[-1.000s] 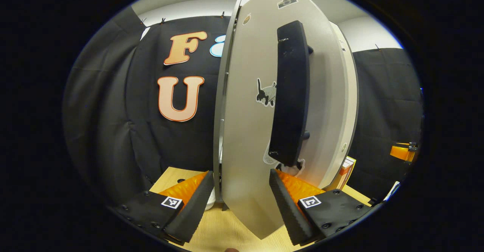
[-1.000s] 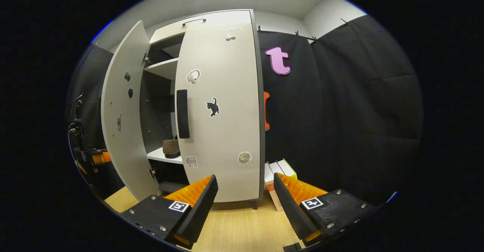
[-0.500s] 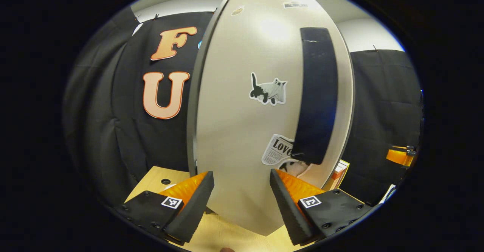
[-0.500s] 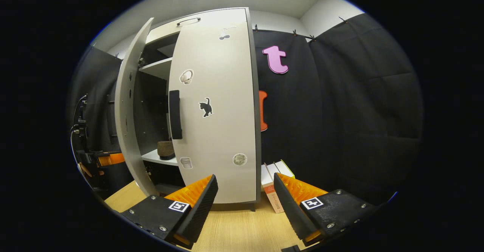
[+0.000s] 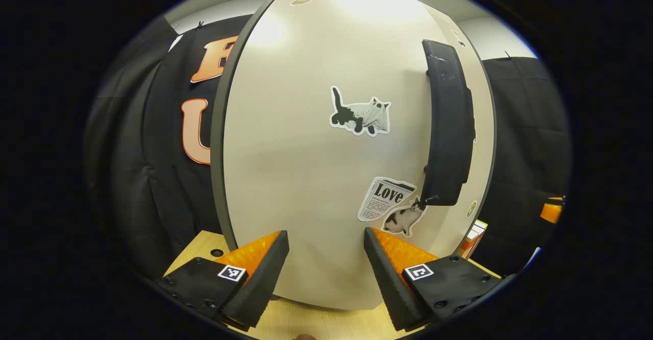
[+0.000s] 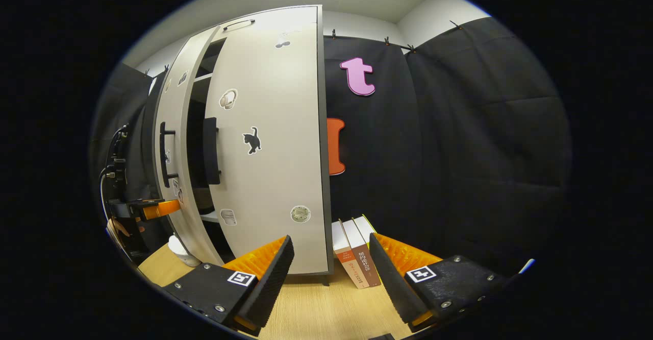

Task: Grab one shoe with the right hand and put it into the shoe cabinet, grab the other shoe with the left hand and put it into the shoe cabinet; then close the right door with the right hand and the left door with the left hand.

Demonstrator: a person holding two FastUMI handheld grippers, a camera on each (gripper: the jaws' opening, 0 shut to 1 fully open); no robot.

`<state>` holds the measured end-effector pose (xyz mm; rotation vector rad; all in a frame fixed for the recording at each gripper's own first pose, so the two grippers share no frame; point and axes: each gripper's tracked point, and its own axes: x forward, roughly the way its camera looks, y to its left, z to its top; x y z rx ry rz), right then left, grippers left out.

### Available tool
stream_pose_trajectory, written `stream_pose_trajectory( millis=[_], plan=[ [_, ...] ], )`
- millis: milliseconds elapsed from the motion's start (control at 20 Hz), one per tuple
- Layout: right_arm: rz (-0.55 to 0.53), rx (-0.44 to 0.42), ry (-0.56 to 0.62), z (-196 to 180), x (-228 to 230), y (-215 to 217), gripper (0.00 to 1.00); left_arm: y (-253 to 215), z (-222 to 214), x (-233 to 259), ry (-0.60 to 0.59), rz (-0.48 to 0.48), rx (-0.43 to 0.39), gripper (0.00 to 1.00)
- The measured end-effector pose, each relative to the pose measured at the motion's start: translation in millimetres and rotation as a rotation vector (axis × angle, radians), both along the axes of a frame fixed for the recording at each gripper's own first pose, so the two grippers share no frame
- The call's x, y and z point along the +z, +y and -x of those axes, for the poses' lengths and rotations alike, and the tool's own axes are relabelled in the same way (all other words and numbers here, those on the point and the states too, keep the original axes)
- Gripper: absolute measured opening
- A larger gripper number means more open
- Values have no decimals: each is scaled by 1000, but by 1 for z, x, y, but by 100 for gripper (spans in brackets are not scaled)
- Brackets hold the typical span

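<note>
In the left gripper view, the left door [image 5: 316,166] of the cabinet is seen from very near, so its top and bottom edges are cut off. A long dark handle [image 5: 449,125] is fixed near its right edge, with cat stickers [image 5: 362,116] and a paper sticker beside it. The fingers of the left gripper [image 5: 326,273] are spread apart with nothing between them; whether they touch the door cannot be told. The inside of the cabinet and the shoes are hidden by the door. A strip of light wooden table [image 5: 311,322] is seen below, with black cloth wall on both sides. At the far right edge a small orange part is seen, too small to make out, and the corner of the books [image 5: 473,234].

In the right gripper view, the cabinet [image 6: 245,141] is seen from farther off. The right door [image 6: 270,141] is shut, while the left door [image 6: 176,151] stands slightly ajar with a narrow dark gap. A shelf edge is seen in the gap; no shoe can be made out there. The left gripper [image 6: 153,210] is seen just beside the left door's outer face, partly hidden. Three books [image 6: 357,253] stand on the table [image 6: 316,309] beside the cabinet. The right gripper [image 6: 329,273] is released, holding nothing, apart from the cabinet.
</note>
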<state>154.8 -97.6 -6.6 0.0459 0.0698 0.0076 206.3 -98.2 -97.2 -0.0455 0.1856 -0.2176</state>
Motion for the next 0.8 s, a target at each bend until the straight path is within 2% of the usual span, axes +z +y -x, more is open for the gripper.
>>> stream_pose_trajectory(
  millis=[300,500,700,800],
  plan=[
    [10,8,-15,-15,13,5,92,-1,-2,0,2,-27,32,97],
    [10,26,-8,-25,26,14,92,5,3,5,22,-49,81,97],
    [16,53,-19,-34,42,28,92,28,40,42,-2,-59,101,99],
    [20,67,-28,-35,52,37,92,49,57,61,-4,-60,137,97]
  ],
)
